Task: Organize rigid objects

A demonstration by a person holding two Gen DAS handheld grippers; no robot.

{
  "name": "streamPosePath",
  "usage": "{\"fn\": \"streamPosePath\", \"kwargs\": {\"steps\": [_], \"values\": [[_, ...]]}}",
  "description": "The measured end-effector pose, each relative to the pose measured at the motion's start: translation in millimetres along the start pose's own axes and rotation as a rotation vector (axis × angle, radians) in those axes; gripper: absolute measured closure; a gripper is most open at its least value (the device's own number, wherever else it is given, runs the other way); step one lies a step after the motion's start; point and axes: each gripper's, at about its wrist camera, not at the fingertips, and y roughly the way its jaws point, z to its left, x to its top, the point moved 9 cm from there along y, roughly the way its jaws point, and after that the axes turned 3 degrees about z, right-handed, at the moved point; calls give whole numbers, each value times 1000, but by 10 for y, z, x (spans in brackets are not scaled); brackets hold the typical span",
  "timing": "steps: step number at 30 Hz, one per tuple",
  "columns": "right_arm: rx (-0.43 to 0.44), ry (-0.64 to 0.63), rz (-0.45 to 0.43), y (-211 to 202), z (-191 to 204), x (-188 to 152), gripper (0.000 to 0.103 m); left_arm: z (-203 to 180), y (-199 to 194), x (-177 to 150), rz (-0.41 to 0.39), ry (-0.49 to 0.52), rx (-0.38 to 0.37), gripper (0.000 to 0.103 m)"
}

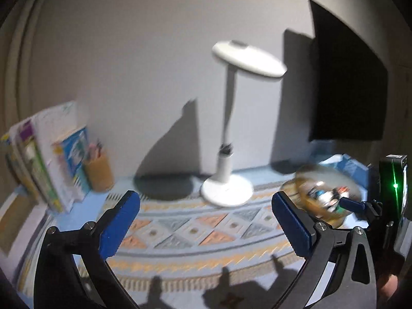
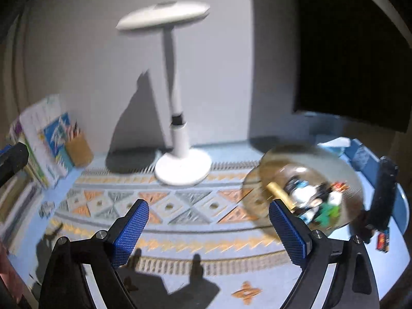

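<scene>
Both tongs, left (image 1: 206,221) and right (image 2: 208,228), spread wide and empty above the patterned desk (image 2: 180,206). Bowl (image 2: 301,188) of small odds and ends at three o'clock, lamp (image 2: 180,134) at twelve. Heavy blur: risk of clipping the bowl rim, tipping it, scattering the pieces.

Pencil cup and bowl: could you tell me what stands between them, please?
The white lamp stands between the pencil cup and the bowl, in both views.
</scene>
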Motion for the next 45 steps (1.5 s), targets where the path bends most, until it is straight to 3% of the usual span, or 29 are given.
{"fn": "streamPosePath", "kwargs": {"steps": [3,6,10,17,20,23,45], "values": [[1,-44,17,266,161,-253,9,176,284,-403,94,-17,62,0],[-26,-71,45,504,207,-495,9,454,679,-840,236,-27,199,0],[18,-40,116,738,249,-727,9,633,918,-1100,268,-6,271,1],[7,-38,146,899,268,-861,9,640,1098,-1298,296,-70,172,1],[16,-46,138,886,290,-854,9,635,1175,-1423,353,-95,144,1],[23,-48,148,911,291,-862,4,624,1180,-1424,349,-110,110,1],[24,-18,176,950,240,-890,3,623,1219,-1438,354,-91,124,1]]}}
